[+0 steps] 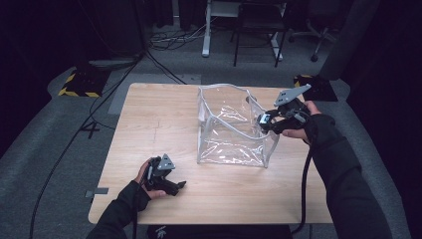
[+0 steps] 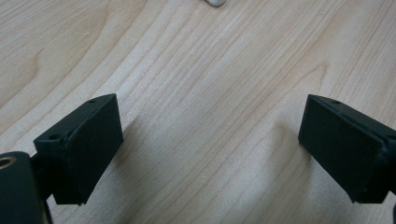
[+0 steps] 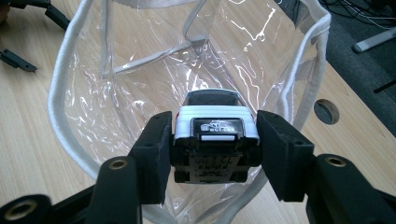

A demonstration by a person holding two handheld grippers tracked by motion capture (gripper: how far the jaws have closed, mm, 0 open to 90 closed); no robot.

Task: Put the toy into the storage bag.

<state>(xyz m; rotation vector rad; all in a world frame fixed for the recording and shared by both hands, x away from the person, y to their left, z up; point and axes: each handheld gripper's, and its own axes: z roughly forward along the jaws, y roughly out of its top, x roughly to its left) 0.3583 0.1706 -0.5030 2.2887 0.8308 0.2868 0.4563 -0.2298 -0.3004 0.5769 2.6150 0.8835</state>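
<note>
Dark curtains and grey carpet surround a light wooden desk [image 1: 149, 124], with black cables trailing over the floor behind it and a yellow-and-black striped block [image 1: 79, 83] off the desk's far left corner.

At the near left of the desk, the left hand-held gripper [image 1: 175, 186] lies low on the wood in the person's left hand [image 1: 144, 180]. In the left gripper view its two black jaws stand wide apart with nothing but bare wood grain between them.

Toward the middle, a clear plastic bag [image 1: 231, 132] with white trim stands upright and open on the desk, well apart from the left hand-held gripper.

At the right, the right hand-held gripper [image 1: 264, 119] is held above the bag's right rim, its grey three-cornered plate [image 1: 291, 94] pointing upward. In the right gripper view its jaws are clamped on the sides of a small white toy car [image 3: 215, 133] with a black underside, held over the bag's open mouth. A round hole [image 3: 326, 111] in the desk shows just beyond the bag's rim.
</note>
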